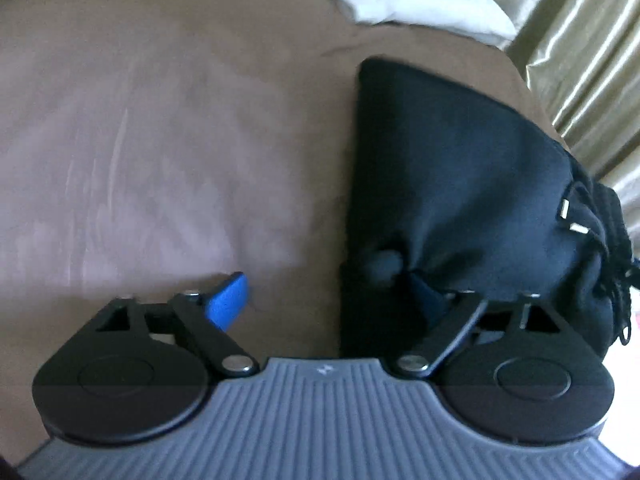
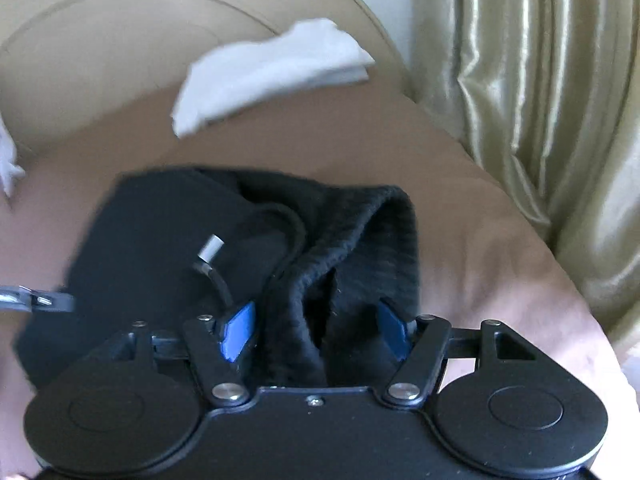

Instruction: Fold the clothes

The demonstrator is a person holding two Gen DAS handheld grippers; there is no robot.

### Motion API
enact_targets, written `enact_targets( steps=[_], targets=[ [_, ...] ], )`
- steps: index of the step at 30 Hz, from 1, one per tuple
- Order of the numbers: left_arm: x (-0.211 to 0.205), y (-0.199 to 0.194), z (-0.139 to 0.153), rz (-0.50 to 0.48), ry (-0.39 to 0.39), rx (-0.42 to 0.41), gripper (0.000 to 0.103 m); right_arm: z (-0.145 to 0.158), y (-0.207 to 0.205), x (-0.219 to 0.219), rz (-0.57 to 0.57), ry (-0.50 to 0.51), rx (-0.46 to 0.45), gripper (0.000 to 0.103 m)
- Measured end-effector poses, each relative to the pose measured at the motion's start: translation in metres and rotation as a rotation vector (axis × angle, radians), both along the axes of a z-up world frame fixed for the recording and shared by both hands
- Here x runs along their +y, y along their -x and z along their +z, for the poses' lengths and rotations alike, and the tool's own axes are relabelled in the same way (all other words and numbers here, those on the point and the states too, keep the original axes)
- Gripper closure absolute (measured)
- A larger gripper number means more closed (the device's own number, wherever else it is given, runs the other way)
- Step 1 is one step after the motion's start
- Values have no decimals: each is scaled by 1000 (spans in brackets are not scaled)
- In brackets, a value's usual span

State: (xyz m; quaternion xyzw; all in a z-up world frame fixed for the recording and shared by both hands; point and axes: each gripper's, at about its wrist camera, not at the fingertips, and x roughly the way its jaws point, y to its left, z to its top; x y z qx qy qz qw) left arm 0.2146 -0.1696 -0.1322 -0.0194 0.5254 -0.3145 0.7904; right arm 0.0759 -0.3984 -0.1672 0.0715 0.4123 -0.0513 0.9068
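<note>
Black garment (image 2: 240, 232) lies on tan bedsheet (image 1: 160, 120) beside satin curtains (image 2: 520, 100).

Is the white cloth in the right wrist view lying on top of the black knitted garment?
No: the white cloth lies apart on the tan bedsheet, with bare sheet between it and the black knitted garment.

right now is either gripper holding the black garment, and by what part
Nothing is held. Both the left gripper and right gripper are open over the black garment, pads not pressing it.
</note>
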Motion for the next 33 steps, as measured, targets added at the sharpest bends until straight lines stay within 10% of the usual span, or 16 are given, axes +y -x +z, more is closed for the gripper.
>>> enact_targets(
  steps=[8,13,17,19,20,22,33],
  targets=[
    [16,-1,10,-63,124,-8,10,-2,33,-41,-229,-320,-20,21],
    [16,-13,-4,-31,282,177,9,-25,88,-49,-377,-667,-19,19],
    [6,-16,-20,-56,346,275,7,-59,89,-17,-319,-669,20,18],
    [5,-14,-18,-82,382,291,21,-76,87,-10,-328,-783,3,18],
    [5,-13,-18,-90,407,316,45,-84,85,-10,-334,-878,-11,18],
    [4,-13,-19,-79,434,363,44,-96,80,-9,-355,-994,-26,18],
    [-7,13,7,-90,361,238,48,-91,63,-15,-610,-797,-190,17]
  ],
)
